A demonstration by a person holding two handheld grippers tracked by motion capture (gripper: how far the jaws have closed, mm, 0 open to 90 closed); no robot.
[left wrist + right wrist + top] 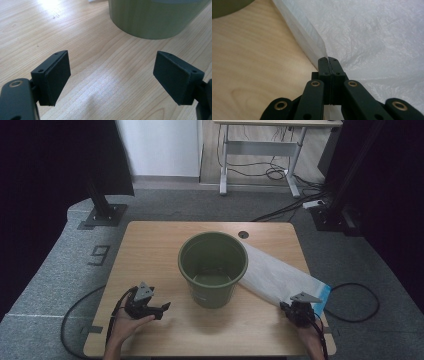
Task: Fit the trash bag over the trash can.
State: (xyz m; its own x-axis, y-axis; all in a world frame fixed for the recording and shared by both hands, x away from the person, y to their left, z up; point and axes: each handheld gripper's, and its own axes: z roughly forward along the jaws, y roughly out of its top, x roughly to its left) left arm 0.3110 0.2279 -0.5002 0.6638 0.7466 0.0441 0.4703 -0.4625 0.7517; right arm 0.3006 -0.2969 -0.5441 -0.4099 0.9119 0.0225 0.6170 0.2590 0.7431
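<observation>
Right claw (328,60) pinched together on the folded edge of the white plastic bag (374,37), near the bag's blue-trimmed end at the counter's (150,240) right front corner. Bag lying flat, long axis running diagonally from that corner up and leftward to the green bucket (213,268), far end touching or tucked just behind the bucket's right side. Bucket upright at mid-counter, seemingly empty, so left of and beyond the right claw (299,309). Left claw (159,310) resting low on the counter, pads wide apart (111,75), gripping nothing, pointed at the bucket's base just beyond. Left hand nearer the bucket; right hand alone on the bag.
</observation>
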